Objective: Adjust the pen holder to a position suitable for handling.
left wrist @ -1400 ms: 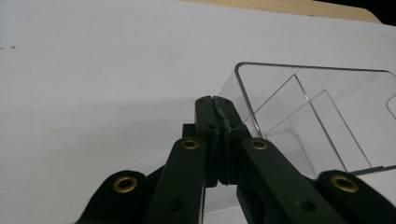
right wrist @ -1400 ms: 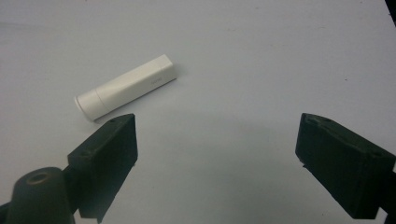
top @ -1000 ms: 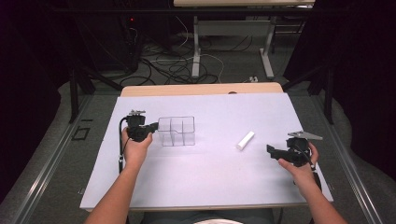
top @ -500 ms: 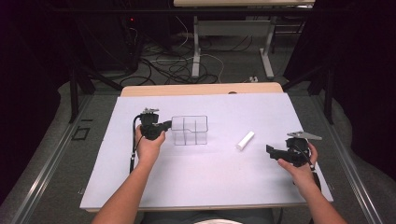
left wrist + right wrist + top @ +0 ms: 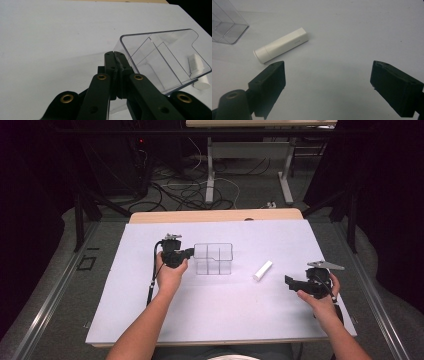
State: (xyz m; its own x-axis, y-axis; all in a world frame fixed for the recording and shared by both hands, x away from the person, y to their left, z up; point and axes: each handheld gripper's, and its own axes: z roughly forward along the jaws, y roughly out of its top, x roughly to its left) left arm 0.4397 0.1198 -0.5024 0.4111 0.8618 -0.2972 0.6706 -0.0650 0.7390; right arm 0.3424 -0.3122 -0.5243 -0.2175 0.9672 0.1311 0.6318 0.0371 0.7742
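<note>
A clear plastic box (image 5: 214,258) with inner dividers stands on the white table, left of centre. My left gripper (image 5: 191,253) is shut on its left wall; in the left gripper view the jaws (image 5: 115,58) pinch the rim of the box (image 5: 162,62). A white tube (image 5: 262,270) lies on the table to the right of the box, apart from it. My right gripper (image 5: 290,282) rests near the right edge, open and empty. In the right gripper view the tube (image 5: 281,45) lies ahead and left of the gap between the jaws (image 5: 328,82).
The white sheet (image 5: 225,315) covers the table, with a wooden strip (image 5: 215,215) at the far edge. Cables and table legs (image 5: 210,175) lie on the floor beyond. The box corner (image 5: 227,25) shows at the upper left of the right gripper view.
My left gripper has moved to the right, taking the clear box with it, closer to the white tube. The right gripper has stayed in place and open.
</note>
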